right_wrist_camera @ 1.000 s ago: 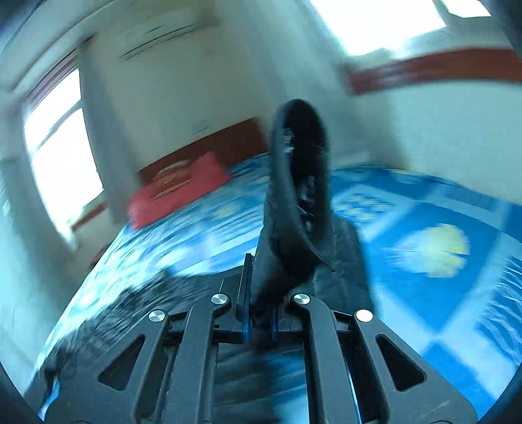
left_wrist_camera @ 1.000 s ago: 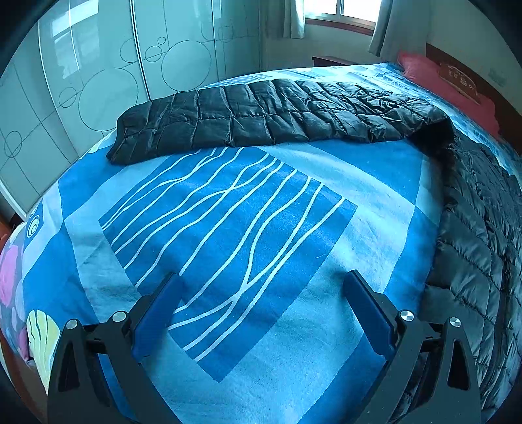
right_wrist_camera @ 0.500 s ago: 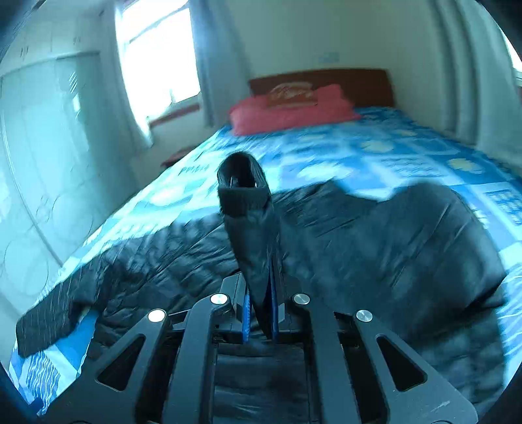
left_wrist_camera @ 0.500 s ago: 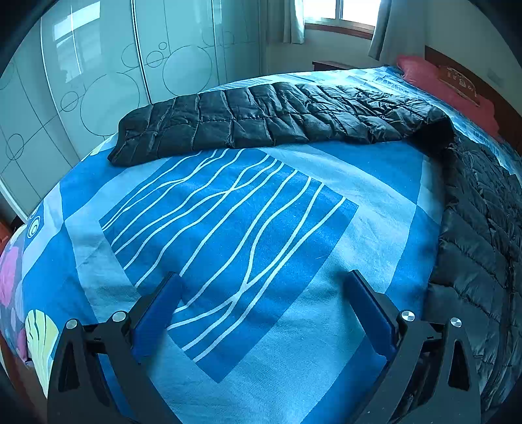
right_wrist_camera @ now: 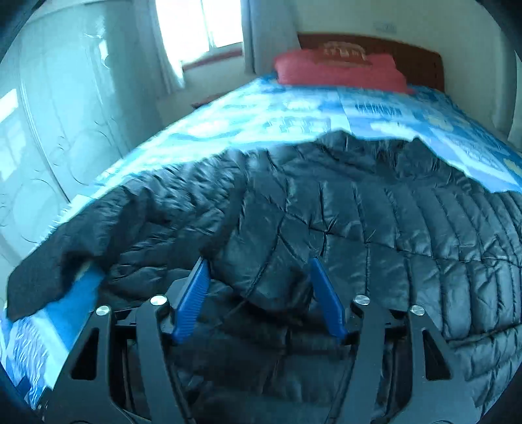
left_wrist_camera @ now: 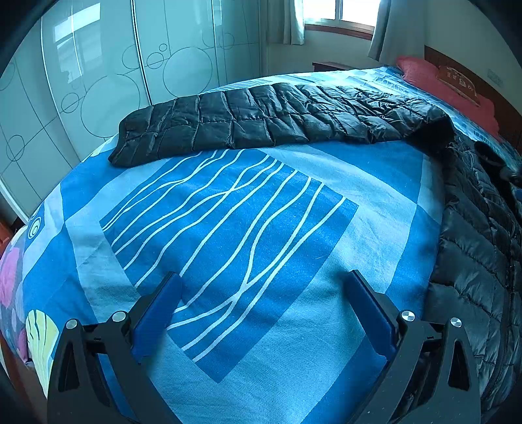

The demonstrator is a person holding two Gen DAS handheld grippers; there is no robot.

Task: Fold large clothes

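A large black quilted down jacket point(right_wrist_camera: 359, 221) lies spread on the blue patterned bed. In the left wrist view one sleeve point(left_wrist_camera: 261, 120) stretches left across the far side and the jacket body point(left_wrist_camera: 479, 248) lies at the right edge. My left gripper point(left_wrist_camera: 261, 283) is open and empty, low over the bare bedspread, apart from the jacket. My right gripper point(right_wrist_camera: 257, 267) is open just over the jacket, with a folded sleeve end point(right_wrist_camera: 277, 287) lying between its blue pads, not clamped.
The blue bedspread point(left_wrist_camera: 228, 228) fills the near part. Red pillows point(right_wrist_camera: 339, 71) and a wooden headboard point(right_wrist_camera: 421, 62) are at the far end. Wardrobe doors with circle patterns point(left_wrist_camera: 98, 81) stand along the left, a window point(right_wrist_camera: 195, 26) behind.
My right gripper held the sleeve end shut and carried it over the jacket; now its jaws have opened and the sleeve lies on the jacket body. My left gripper has barely moved.
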